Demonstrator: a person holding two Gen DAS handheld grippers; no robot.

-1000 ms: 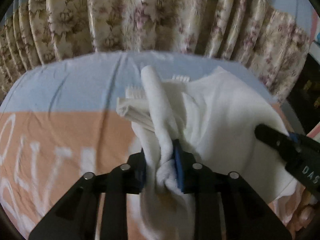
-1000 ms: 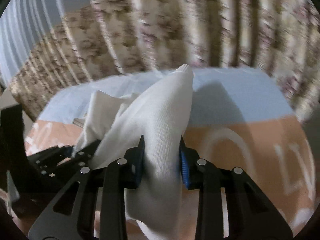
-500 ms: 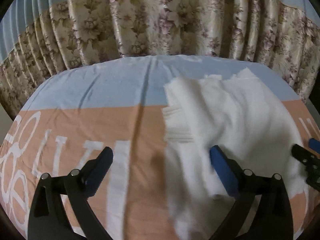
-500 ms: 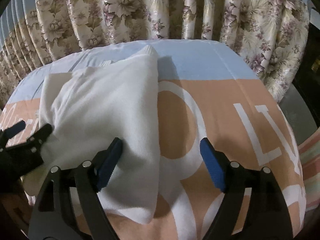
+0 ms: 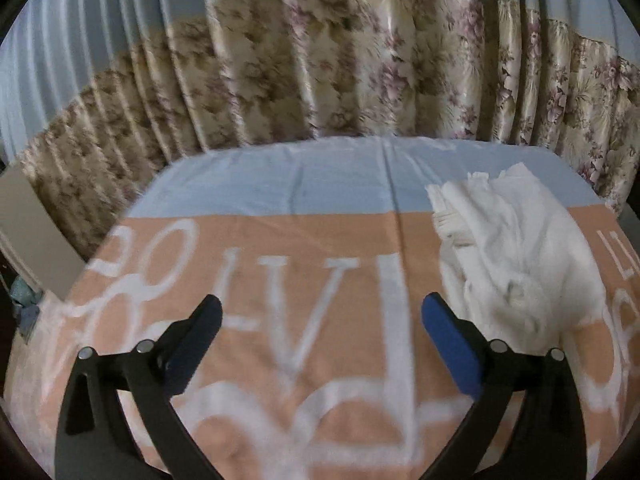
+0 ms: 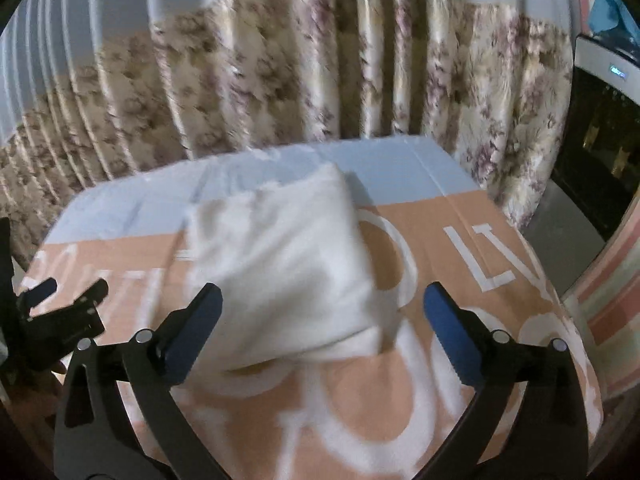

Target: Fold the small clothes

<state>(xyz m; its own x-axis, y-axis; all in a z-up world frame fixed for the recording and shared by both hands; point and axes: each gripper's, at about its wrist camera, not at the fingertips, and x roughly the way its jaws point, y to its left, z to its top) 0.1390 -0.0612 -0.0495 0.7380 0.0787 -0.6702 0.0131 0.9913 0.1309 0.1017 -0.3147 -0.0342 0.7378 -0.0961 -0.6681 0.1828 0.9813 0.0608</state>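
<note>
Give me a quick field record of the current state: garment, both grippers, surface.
garment: white knit cloth garment, folded into a rough rectangle, lying flat on the table
left gripper: open, empty, garment off to its right
right gripper: open, empty, garment's near edge lies between its fingers, contact unclear
surface: peach and pale blue tablecloth with white lettering
background: floral pleated curtain behind the table
contact: neither gripper holds the garment

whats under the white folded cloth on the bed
The white folded cloth lies on the peach blanket with big white letters, its far edge over the light blue band. Anything between the cloth and the blanket is covered and cannot be seen.
</note>
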